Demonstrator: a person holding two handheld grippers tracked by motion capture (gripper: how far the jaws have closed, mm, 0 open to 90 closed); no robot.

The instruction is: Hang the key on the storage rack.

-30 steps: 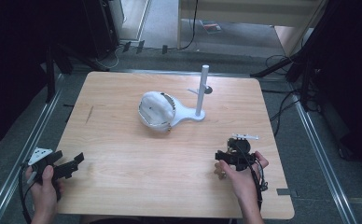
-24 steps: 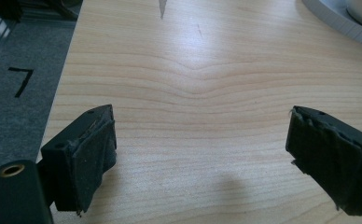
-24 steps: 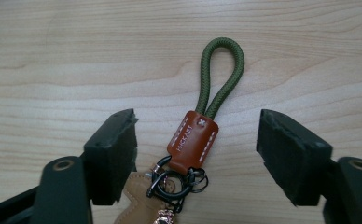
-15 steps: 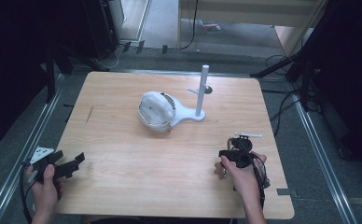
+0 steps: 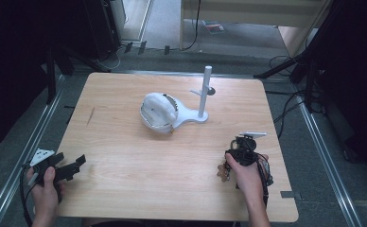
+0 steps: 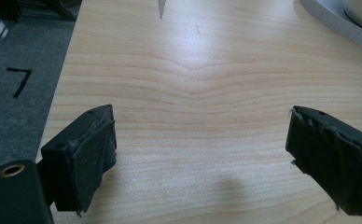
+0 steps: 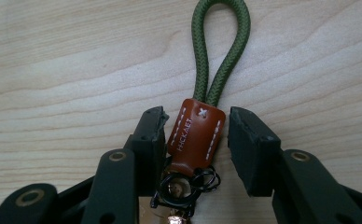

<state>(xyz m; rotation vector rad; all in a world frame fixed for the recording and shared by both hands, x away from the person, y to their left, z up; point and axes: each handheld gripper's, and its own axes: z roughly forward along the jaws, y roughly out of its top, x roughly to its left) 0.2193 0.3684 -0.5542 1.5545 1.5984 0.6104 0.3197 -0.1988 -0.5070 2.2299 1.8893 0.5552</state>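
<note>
Straddling a key fob [image 7: 195, 135] of brown leather and green cord near the table's [image 5: 125, 189] right edge, the right gripper [image 7: 195, 135] stands narrowly parted, seemingly poised to pinch, while the left gripper [image 6: 200, 149] waits wide and empty near-left.

We are holding our left gripper [image 5: 70, 166] low at the near-left corner of the worktop [image 5: 125, 156], its jaws standing wide apart. Our right hand [image 5: 246, 176] is keeping the right gripper [image 5: 246, 144] near the right edge, jaws partly parted, neither one visibly pressing anything.
</note>
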